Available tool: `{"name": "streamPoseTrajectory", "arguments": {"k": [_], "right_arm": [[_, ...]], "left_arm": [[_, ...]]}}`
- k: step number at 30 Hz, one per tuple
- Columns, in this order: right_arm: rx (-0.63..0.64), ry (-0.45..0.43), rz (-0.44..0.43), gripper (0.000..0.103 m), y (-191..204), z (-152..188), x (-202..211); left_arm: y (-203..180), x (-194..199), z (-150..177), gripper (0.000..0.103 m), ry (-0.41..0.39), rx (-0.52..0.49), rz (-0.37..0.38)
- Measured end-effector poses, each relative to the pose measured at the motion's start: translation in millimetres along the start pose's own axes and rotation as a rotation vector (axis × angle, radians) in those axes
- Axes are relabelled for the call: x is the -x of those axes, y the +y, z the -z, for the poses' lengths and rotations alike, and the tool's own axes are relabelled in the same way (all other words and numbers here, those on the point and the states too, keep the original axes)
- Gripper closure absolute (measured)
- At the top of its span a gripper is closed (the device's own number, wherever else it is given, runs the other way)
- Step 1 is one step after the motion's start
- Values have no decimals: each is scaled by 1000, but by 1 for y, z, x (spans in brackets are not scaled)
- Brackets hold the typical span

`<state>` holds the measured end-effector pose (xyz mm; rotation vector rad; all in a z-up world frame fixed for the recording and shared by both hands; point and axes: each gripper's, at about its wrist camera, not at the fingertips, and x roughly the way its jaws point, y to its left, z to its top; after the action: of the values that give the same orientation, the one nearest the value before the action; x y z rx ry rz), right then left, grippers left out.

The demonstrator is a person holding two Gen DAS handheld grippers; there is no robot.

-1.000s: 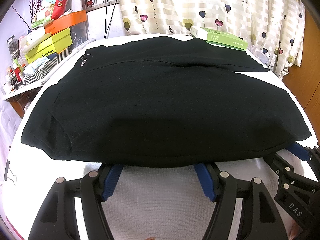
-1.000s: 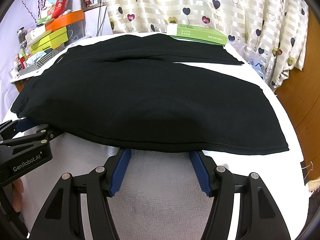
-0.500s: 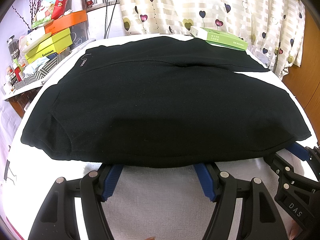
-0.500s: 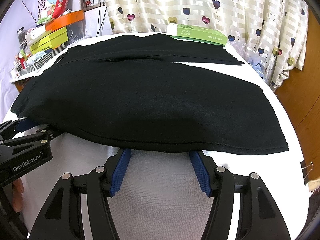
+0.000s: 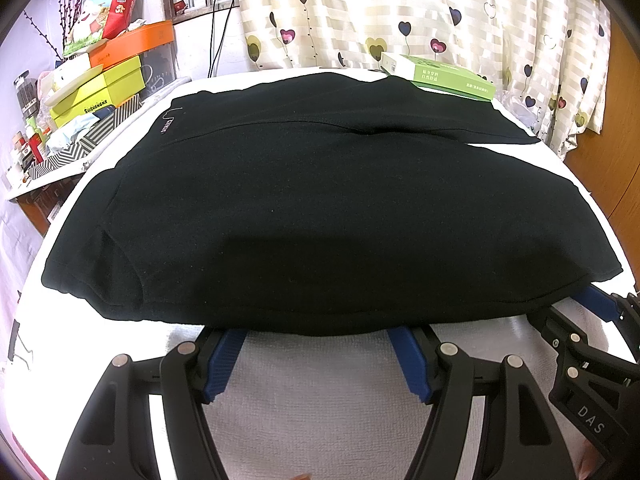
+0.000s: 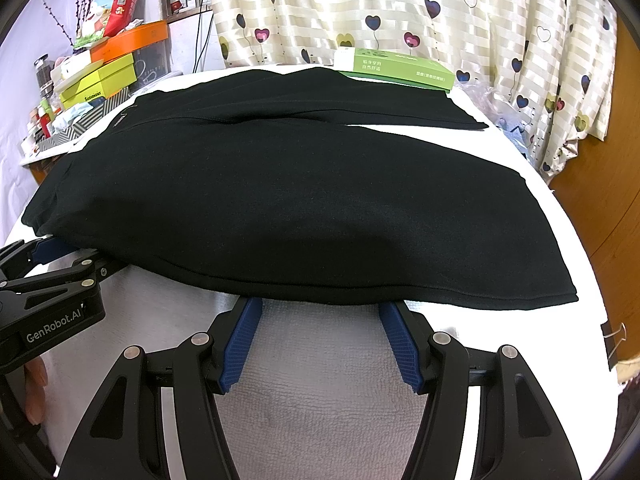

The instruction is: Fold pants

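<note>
Black pants lie flat across a white towel-covered table, waist to the left and the two legs splayed to the right. My left gripper is open at the near edge of the cloth. Its blue pads are spread wide, and their tips are hidden under the hem. Further right along the same edge, my right gripper is open too, with its pad tips likewise under the hem. Each gripper shows at the side of the other's view: the right gripper and the left gripper.
A green box lies at the table's far edge, touching the far pant leg. Stacked yellow and orange boxes crowd the left. A heart-patterned curtain hangs behind. A binder clip grips the table's right edge.
</note>
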<state>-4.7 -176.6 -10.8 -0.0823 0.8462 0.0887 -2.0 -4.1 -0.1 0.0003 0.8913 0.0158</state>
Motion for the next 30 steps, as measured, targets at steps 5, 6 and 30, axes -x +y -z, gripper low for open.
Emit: {"name": "streamPoseTrajectory", "arguments": {"k": [5, 6, 30], "right_arm": [[0, 0, 0, 42, 0, 0, 0], [0, 0, 0, 42, 0, 0, 0], [44, 21, -162, 42, -10, -3, 16]], "left_arm": [[0, 0, 0, 32, 0, 0, 0], [0, 0, 0, 32, 0, 0, 0], [7, 3, 0, 32, 13, -49, 60]]}}
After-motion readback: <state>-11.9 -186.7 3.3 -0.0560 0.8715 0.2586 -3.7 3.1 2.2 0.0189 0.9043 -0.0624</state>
